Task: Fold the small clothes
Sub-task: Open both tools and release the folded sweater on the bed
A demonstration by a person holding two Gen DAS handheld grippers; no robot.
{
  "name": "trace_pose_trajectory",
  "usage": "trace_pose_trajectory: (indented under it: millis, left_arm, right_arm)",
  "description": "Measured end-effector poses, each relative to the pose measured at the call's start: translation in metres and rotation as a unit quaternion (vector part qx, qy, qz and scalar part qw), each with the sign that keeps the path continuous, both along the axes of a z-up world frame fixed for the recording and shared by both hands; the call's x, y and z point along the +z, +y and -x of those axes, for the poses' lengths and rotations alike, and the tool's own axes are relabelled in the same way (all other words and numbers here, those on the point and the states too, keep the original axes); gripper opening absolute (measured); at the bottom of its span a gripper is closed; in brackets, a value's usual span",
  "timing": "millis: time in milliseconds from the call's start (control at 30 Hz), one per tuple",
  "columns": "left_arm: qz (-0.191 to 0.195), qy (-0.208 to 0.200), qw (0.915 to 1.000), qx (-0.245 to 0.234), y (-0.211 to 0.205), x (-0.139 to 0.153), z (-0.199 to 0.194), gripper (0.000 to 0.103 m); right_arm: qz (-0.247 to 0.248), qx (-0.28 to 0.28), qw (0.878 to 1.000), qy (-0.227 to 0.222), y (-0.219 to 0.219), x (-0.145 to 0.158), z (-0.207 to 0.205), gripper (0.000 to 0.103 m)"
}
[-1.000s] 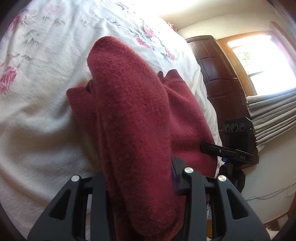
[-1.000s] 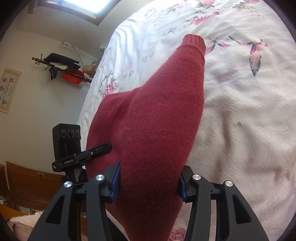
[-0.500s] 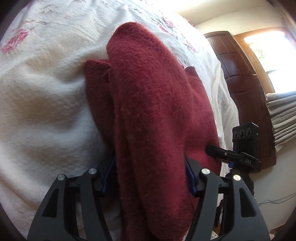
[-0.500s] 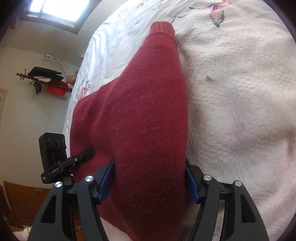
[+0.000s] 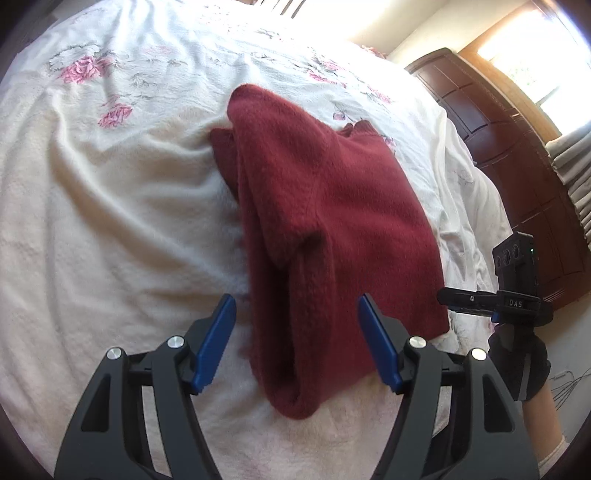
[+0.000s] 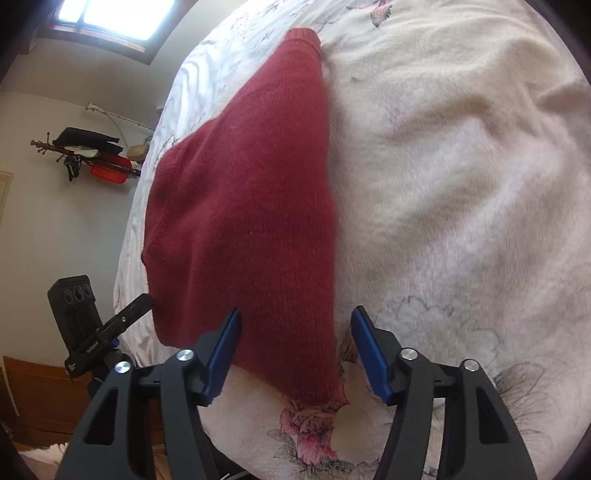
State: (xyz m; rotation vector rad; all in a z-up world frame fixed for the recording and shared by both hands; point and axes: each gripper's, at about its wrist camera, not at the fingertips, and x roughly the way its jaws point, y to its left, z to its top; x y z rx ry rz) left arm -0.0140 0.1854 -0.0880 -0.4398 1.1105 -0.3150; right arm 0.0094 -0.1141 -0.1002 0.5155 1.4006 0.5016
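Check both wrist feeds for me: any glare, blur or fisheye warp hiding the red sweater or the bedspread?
Left wrist view: window at top right blown out, glare washing the far bedspread; red sweater sharp. Right wrist view: light even, skylight overexposed, sweater clear, bedspread slightly soft. Both views: heavy fisheye bending at the edges, dark corners; both grippers open.

Bright daylight, window [image 5: 524, 62] glare, fisheye edges warped

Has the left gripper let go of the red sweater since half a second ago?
Yes. The left gripper was clamped on the sweater; now its fingers stand apart and the sweater lies on the bedspread.
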Motion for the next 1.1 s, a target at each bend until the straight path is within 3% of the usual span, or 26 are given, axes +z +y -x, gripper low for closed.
trace_pose_trajectory:
  millis: [33,133,333,667,867,900,933,1100]
  left_arm:
    - [-0.007,0.007,0.9999,0.000,-0.001,-0.005,0.004,0.066]
    - [-0.024,0.022,0.9995,0.002,-0.003,-0.015,0.006,0.062]
    - [-0.040,0.030,0.9987,0.009,0.006,-0.027,0.011,0.064]
    - [-0.026,0.032,0.9991,0.007,0.017,-0.038,0.012,0.065]
    - [-0.059,0.033,0.9975,0.018,0.019,-0.018,0.025,0.067]
    - [-0.069,0.032,0.9968,0.021,0.019,-0.013,0.028,0.070]
    - [-0.079,0.033,0.9960,0.024,0.019,-0.008,0.031,0.071]
    - [-0.113,0.032,0.9922,0.040,0.018,0.017,0.047,0.077]
  right_arm:
    - [-0.006,-0.002,1.000,0.005,-0.001,-0.003,0.002,0.042]
    - [-0.013,-0.003,1.000,-0.007,0.002,0.006,0.009,0.028]
    - [0.029,0.006,0.999,-0.022,0.003,0.012,0.024,0.026]
    - [0.023,-0.020,1.000,0.000,0.002,-0.015,0.030,0.029]
    - [0.122,-0.008,0.991,-0.058,0.011,0.024,0.047,0.061]
    - [0.149,-0.005,0.987,-0.067,0.015,0.031,0.051,0.075]
    - [0.175,-0.003,0.981,-0.080,0.019,0.038,0.056,0.082]
    - [0.258,0.006,0.959,-0.114,0.034,0.060,0.077,0.092]
